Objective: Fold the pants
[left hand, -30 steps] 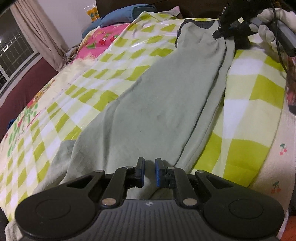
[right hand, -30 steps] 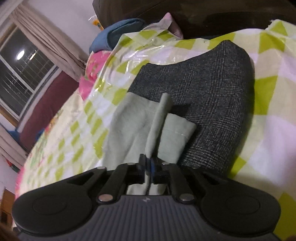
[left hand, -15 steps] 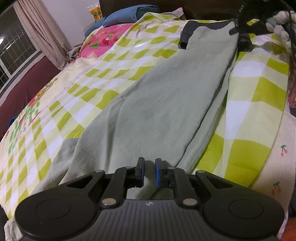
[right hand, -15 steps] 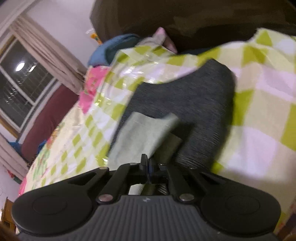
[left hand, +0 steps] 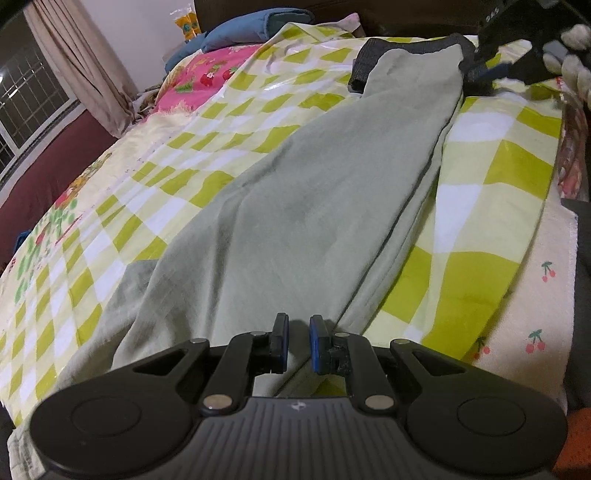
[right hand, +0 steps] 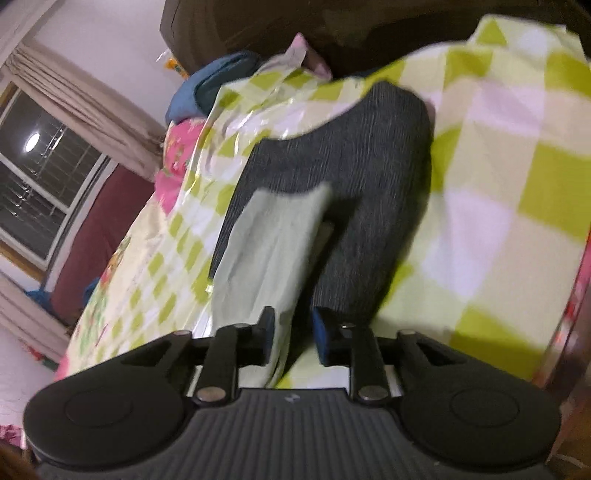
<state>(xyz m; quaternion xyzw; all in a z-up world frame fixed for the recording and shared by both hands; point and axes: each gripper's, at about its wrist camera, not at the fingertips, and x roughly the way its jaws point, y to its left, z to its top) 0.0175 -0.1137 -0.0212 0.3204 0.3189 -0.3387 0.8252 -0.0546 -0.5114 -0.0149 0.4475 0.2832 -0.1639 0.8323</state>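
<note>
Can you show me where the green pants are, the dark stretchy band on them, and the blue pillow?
green pants (left hand: pixel 314 206): left wrist view, middle of the leg.
dark waistband (right hand: pixel 354 155): right wrist view, its ribbed middle.
blue pillow (left hand: pixel 251 26): left wrist view, its top.

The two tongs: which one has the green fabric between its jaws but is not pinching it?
The right tongs: its jaws have just been opening, the green pants loose between them. The left tongs stay nearly closed.

1. The right tool (left hand: pixel 491 70) and gloved hand (left hand: pixel 570 55) are smeared and cut by the left-wrist view's top right corner.
2. The right-wrist view is motion-blurred, softening the pants (right hand: pixel 273 236) hem and dark waistband (right hand: pixel 354 184).
3. Yellow packets (left hand: pixel 187 25) are too small to identify.
</note>
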